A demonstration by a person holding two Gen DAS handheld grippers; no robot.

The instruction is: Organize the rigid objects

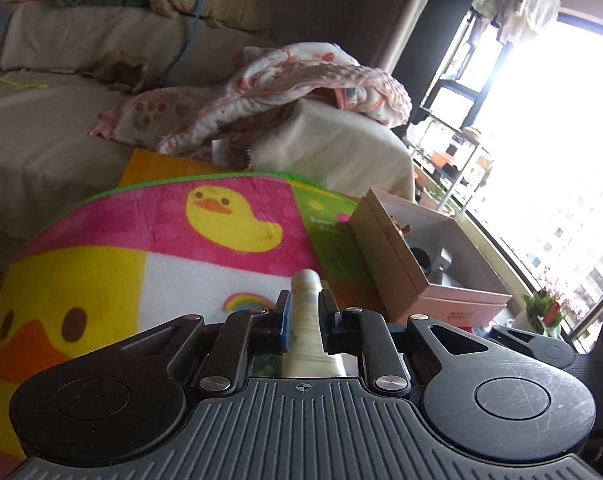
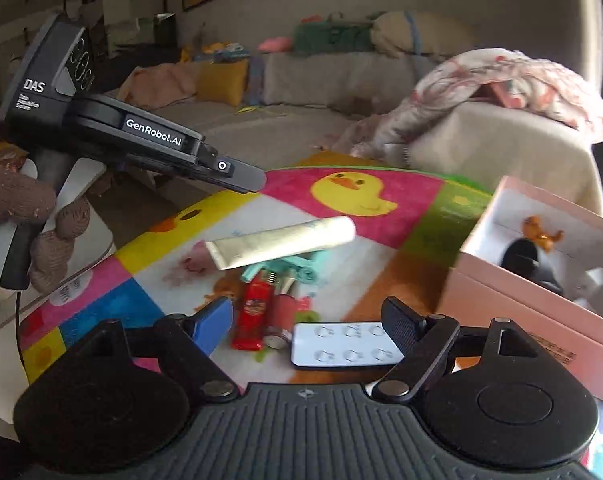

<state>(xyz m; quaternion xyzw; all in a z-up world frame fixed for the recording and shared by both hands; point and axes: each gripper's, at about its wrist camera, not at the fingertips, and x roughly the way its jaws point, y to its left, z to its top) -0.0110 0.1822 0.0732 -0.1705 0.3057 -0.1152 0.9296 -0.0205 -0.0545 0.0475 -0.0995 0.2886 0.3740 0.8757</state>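
Fingers [image 1: 285,320] of left gripper [image 1: 304,312] clenched on cream tube [image 1: 306,292], cap forward, above the duck-print mat [image 1: 229,248]; probably bound for the open pink box [image 1: 389,256] at the mat's right edge. Right gripper [image 2: 309,320] released, jaws wide over red lighter [image 2: 253,312] and white remote [image 2: 345,346], near edge. Box contents blurred; from the right wrist, grip on tube unreadable.

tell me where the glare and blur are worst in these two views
Left wrist view: the window at right is blown out white, washing out the shelves beside it; the cream tube in the left gripper stays fairly sharp. Right wrist view: no glare, but the tube and pink box are smeared by motion blur.
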